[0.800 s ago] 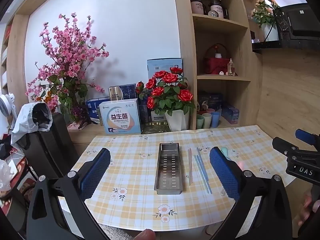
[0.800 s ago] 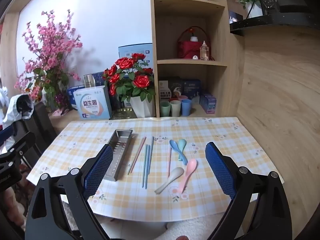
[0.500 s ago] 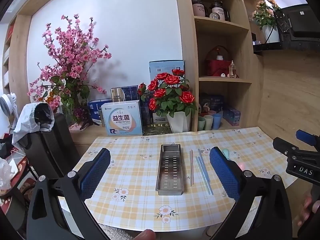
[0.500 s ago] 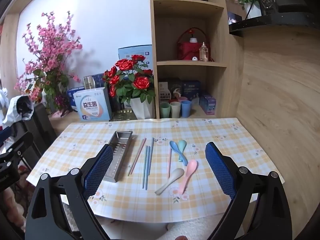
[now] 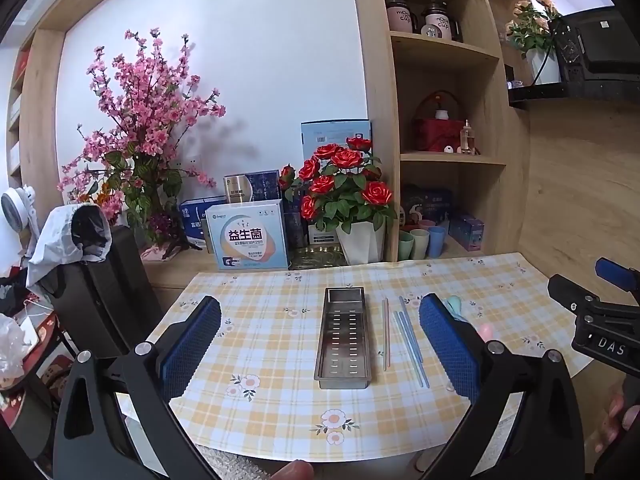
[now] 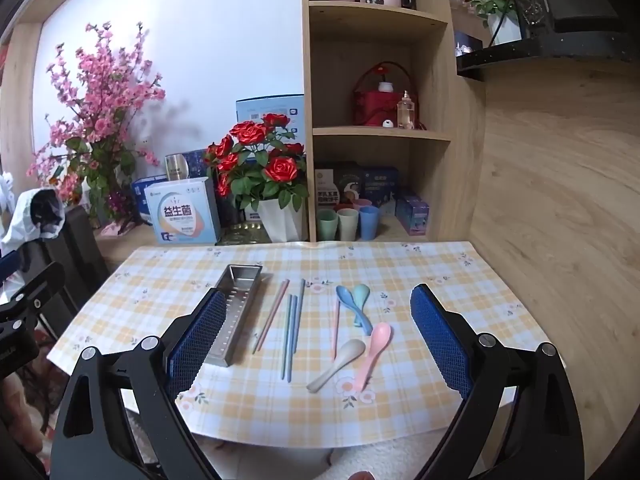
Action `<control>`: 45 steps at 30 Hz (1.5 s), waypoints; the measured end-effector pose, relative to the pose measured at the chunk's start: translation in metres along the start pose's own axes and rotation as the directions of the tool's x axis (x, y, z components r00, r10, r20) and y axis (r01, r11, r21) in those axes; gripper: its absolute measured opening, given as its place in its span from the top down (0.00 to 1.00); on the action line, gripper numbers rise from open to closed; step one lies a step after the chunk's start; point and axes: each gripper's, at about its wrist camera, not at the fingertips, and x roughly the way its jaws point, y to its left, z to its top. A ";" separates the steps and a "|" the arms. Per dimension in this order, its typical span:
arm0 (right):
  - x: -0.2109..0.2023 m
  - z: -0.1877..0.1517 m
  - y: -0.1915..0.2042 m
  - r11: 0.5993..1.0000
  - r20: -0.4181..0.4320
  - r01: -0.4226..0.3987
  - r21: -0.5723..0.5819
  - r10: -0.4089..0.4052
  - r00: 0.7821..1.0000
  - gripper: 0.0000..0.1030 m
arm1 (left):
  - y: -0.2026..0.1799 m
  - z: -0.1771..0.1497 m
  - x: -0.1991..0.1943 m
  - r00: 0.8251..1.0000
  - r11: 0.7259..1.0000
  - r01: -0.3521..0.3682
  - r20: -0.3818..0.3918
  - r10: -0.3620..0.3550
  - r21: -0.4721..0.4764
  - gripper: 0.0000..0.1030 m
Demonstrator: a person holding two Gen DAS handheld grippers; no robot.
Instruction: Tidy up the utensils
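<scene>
A perforated steel utensil tray [image 5: 345, 335] [image 6: 235, 310] lies empty on the checked tablecloth [image 5: 272, 364] [image 6: 432, 276]. To its right lie pink chopsticks [image 6: 272, 315] [image 5: 385, 332], then green and blue chopsticks [image 6: 291, 330] [image 5: 409, 340]. Further right are a single pink chopstick [image 6: 336, 329], blue and green spoons [image 6: 354, 302], a pink spoon [image 6: 374, 350] and a beige spoon [image 6: 340, 362]. My left gripper [image 5: 320, 344] is open and empty, held above the table's near edge in front of the tray. My right gripper [image 6: 316, 340] is open and empty, in front of the chopsticks and spoons.
Behind the table stand a pot of red roses [image 5: 352, 208], a pink blossom arrangement [image 5: 136, 152], boxes [image 5: 250, 236] and pastel cups [image 6: 348, 224] on a wooden shelf. A black chair [image 5: 92, 280] stands at the left. A wood wall [image 6: 560, 200] closes the right.
Both views have shifted slightly, with the left gripper's view tilting down a little so the table appears lower. Nothing on the table has moved. Both grippers stay open.
</scene>
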 end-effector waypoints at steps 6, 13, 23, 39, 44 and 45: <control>0.001 0.003 0.000 1.000 0.002 0.002 -0.001 -0.002 1.000 0.12 | 0.001 -0.001 0.001 1.000 1.000 0.003 -0.002 -0.003 0.005 0.06; 0.002 0.004 -0.001 1.000 0.003 0.005 0.002 -0.005 1.000 0.12 | -0.003 -0.002 -0.001 1.000 1.000 0.000 0.005 0.000 0.006 0.06; -0.002 0.001 -0.002 1.000 0.011 0.009 0.003 -0.009 1.000 0.12 | -0.005 -0.001 -0.002 1.000 1.000 0.005 0.006 -0.005 0.011 0.06; -0.001 0.001 -0.003 1.000 0.010 0.013 0.003 -0.013 1.000 0.12 | -0.003 -0.002 -0.002 1.000 1.000 0.001 0.007 -0.001 0.005 0.06; -0.001 0.001 -0.003 1.000 0.009 0.013 0.003 -0.013 1.000 0.12 | -0.003 -0.001 -0.001 1.000 1.000 0.001 0.004 -0.001 0.005 0.06; -0.001 0.001 -0.003 1.000 0.008 0.013 0.003 -0.013 1.000 0.12 | -0.004 0.000 -0.001 1.000 1.000 0.001 0.004 -0.001 0.004 0.06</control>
